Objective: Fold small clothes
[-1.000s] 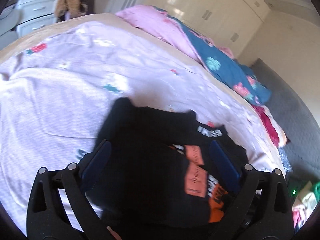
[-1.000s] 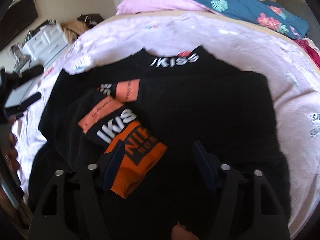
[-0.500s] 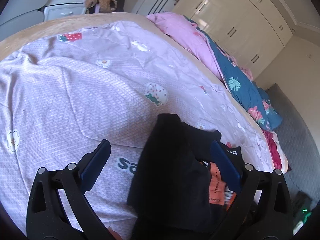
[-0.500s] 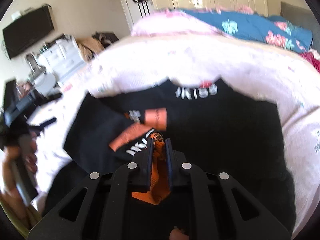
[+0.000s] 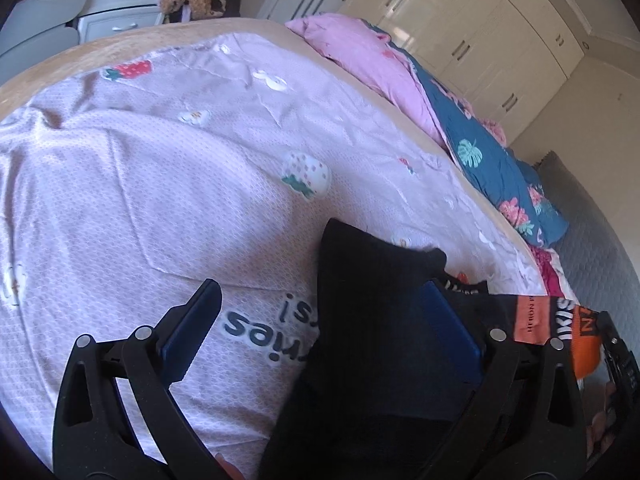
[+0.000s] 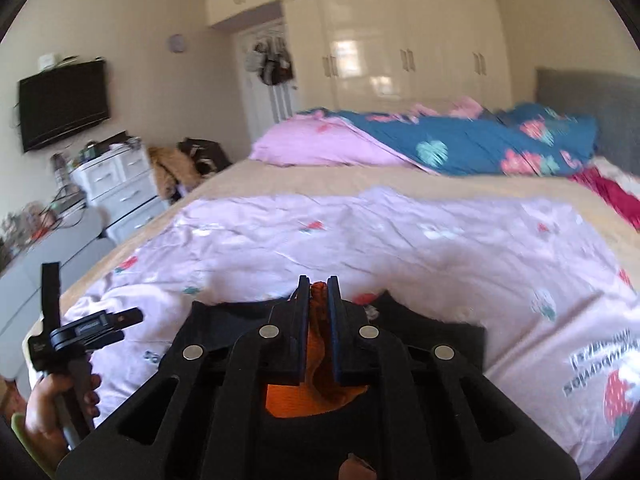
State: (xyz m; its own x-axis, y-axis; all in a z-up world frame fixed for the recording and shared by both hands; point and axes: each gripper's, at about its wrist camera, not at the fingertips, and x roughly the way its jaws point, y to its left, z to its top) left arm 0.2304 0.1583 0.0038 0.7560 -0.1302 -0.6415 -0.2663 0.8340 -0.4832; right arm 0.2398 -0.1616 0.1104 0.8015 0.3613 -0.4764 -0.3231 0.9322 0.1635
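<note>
While pinched by the right gripper (image 6: 319, 292), black garment (image 5: 384, 344) with orange cuff (image 6: 316, 396), white lettering; left gripper (image 5: 320, 328) spread wide, empty.

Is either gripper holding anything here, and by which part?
The right gripper pinches the black garment's orange end; the left gripper holds nothing.

My view: lilac strawberry-print sheet (image 6: 400, 240) spread over tan bed (image 6: 320, 178). Pink-and-teal floral duvet (image 6: 460, 146) bunched along far side. Cream wardrobes (image 6: 400, 60) behind. Black TV (image 6: 64, 104) on wall above white drawers (image 6: 120, 188).
</note>
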